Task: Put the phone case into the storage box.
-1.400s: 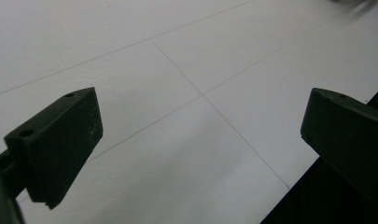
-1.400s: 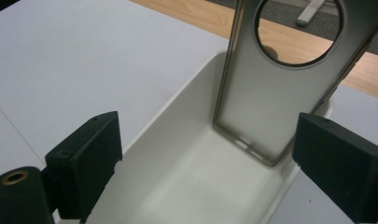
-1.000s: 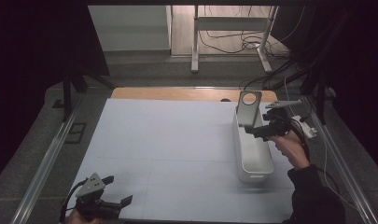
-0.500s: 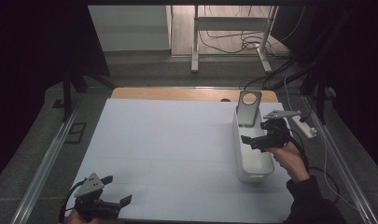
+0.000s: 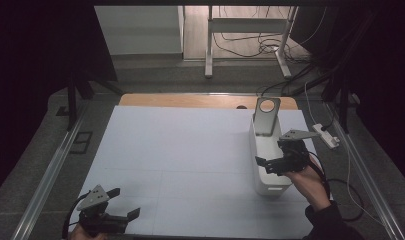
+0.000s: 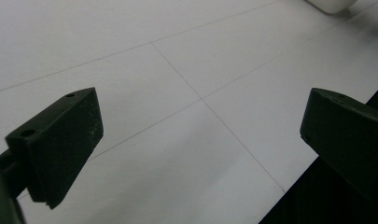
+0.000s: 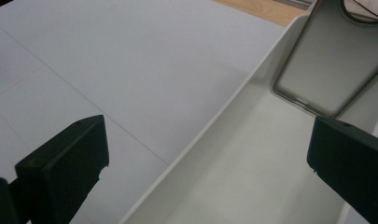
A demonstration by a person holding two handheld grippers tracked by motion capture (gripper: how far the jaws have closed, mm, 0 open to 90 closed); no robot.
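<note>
**Q:** White bin on the right, is that what you're over?

**Me:** yep, my right gripper (image 5: 266, 163) hangs above the white tray (image 5: 260, 150) on the right side of the pale table mat (image 5: 180, 150). Jaws spread wide, nothing between them. A grey holder with a round hole (image 5: 266, 116) leans upright inside the tray's far end, well apart from my fingertips (image 7: 67, 163).

**Q:** And the other hand?

**Me:** left gripper (image 5: 124, 216) sits at the mat's near-left corner, jaws also wide apart, gripping nothing, bare mat under it.
</note>
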